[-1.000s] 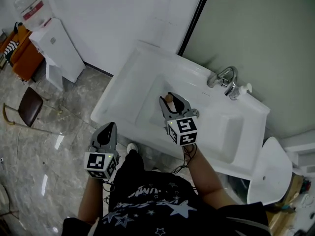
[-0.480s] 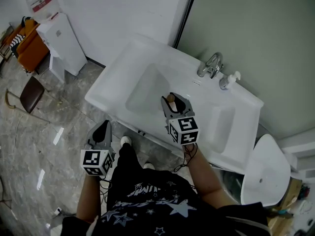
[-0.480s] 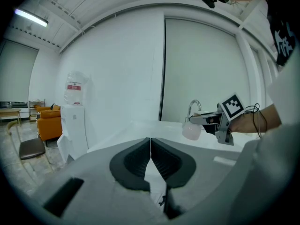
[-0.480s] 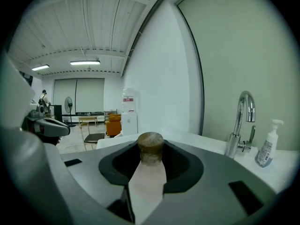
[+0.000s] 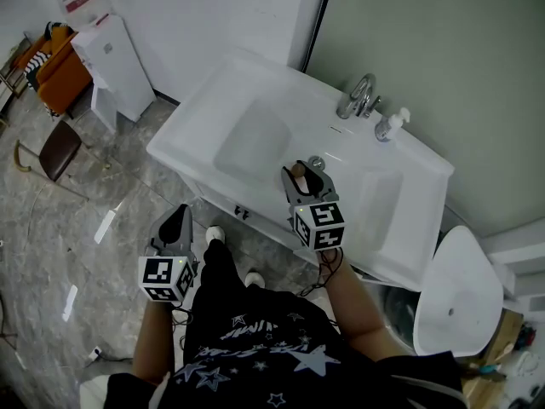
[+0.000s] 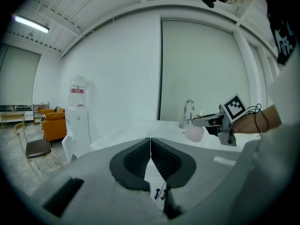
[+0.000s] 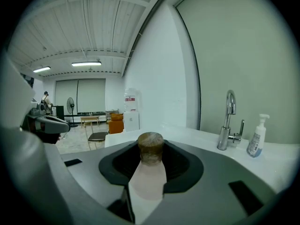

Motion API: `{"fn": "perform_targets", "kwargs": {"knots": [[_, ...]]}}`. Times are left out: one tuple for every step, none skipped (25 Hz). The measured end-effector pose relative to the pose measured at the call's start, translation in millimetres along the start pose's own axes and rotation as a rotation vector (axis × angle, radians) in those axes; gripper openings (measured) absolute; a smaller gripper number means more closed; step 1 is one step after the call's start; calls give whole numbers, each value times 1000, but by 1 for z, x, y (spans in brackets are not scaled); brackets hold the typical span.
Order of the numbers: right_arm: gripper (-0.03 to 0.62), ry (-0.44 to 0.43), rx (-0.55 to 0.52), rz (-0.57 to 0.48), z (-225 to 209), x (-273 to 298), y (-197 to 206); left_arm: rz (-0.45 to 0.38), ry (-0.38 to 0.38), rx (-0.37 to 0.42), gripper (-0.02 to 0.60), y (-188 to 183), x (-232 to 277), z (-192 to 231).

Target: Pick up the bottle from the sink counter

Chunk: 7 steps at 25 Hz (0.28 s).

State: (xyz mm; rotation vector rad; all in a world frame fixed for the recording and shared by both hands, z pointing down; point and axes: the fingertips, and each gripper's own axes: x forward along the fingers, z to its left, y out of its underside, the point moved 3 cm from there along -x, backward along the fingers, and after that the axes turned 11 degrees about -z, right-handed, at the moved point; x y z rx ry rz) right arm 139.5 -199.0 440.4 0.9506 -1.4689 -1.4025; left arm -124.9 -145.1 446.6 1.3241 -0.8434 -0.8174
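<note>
Pink bottle (image 7: 147, 172) clamped in right tool (image 5: 302, 171); left tool (image 6: 150, 142) pressed together, empty.

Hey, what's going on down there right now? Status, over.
Left gripper shut, empty, hanging low. Right gripper shut on bottle, held over sink. Faucet, soap dispenser well clear.

My right claw (image 5: 304, 175) reaches forward on a bare, outstretched forearm, its jaws clamped on a bottle (image 7: 149, 170) just under the cap. My left claw (image 5: 179, 220) sits lower at my left side, jaws pressed together, empty.
</note>
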Motion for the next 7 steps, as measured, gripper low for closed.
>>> {"fn": "perform_targets", "kwargs": {"knots": [[141, 1, 2, 1, 0, -4, 1, 0, -2, 0, 21, 0, -3, -2], [141, 2, 4, 2, 0, -7, 2, 0, -3, 0, 21, 1, -5, -5], [141, 3, 5, 4, 0, -11, 4, 0, -5, -1, 21, 1, -8, -7], [143, 3, 7, 4, 0, -14, 5, 1, -5, -2, 21, 2, -10, -10], [141, 4, 9, 4, 0, -17, 7, 1, -5, -1, 21, 3, -13, -12], [142, 5, 10, 4, 1, -20, 8, 1, -4, -1, 21, 4, -16, -14], [141, 6, 11, 5, 1, -23, 9, 2, -4, -1, 21, 5, -18, -15]]}}
